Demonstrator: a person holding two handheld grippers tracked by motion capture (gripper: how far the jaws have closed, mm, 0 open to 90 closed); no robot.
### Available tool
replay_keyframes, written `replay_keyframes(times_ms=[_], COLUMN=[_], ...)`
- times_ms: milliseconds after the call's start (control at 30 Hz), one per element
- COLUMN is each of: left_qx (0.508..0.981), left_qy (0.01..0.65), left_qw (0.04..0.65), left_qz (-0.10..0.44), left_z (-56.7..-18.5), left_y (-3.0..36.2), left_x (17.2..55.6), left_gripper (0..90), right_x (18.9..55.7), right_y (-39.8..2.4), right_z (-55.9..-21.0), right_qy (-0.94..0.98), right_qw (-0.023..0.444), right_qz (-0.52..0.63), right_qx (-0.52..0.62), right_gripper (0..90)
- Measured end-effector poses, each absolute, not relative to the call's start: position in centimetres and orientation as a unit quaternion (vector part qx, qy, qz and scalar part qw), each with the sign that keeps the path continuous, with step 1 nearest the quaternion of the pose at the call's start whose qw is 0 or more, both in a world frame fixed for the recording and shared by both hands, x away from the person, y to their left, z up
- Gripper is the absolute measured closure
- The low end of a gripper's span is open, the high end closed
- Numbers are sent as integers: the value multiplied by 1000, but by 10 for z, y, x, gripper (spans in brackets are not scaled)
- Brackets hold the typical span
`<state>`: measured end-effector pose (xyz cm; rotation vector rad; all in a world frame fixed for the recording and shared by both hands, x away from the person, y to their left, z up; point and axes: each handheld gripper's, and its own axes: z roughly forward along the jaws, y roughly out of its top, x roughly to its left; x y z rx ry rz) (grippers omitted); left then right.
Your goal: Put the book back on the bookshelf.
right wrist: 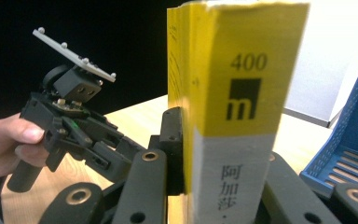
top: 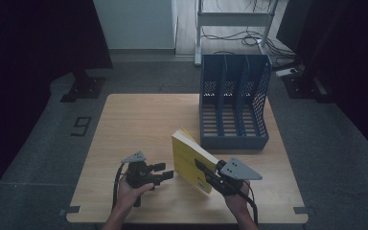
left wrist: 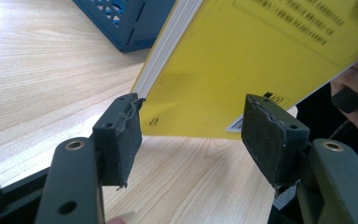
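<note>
- Holding a yellow paperback book point(top: 190, 160) clamped at its spine end in the right gripper point(top: 202, 167); jaws closed on both covers, spine facing the right gripper view's camera point(right wrist: 242, 116).
- Book sits tilted, raised off the wooden table point(top: 139, 124), near-centre, just short of the blue file organizer point(top: 234, 103) at far right.
- Left gripper point(top: 167, 175) has jaws wide apart, nothing between them. In the left gripper view the book's lower cover edge point(left wrist: 242, 70) hangs just beyond the pads point(left wrist: 123, 140), not touching.
- Organizer has three upright slots, all look empty; judging by layout, the book is likely headed for one.
- Risks from here:
  - Single-end grip: the book's free end cantilevers out. A quick swing could pivot it in the pads or let it slide out.
  - Pages may fan open if the far end isn't supported, then snag on a slot divider.
  - If left jaws close on the corner only, the cover could bend instead of giving support.
  - Entering a slot at the present tilt could catch the book on the organizer's low front lip or a divider and shove the organizer; it looks light and unanchored.
  - The two grippers are near each other; bringing the left in carelessly could knock the right one.
</note>
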<state>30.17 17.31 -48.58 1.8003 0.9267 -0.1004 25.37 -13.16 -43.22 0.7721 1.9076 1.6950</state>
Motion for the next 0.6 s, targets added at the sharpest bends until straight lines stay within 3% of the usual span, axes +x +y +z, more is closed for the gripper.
replay_keyframes(times_ms=[600], left_qx=[747], left_qy=[401], left_qw=[527], left_qz=[-47], left_z=[-489], left_y=[179], left_x=[302], left_gripper=[379], right_x=[265], right_y=[-128], right_z=[-411], right_qy=[678], right_qw=[261], right_qz=[618], right_qx=[300], right_gripper=[748])
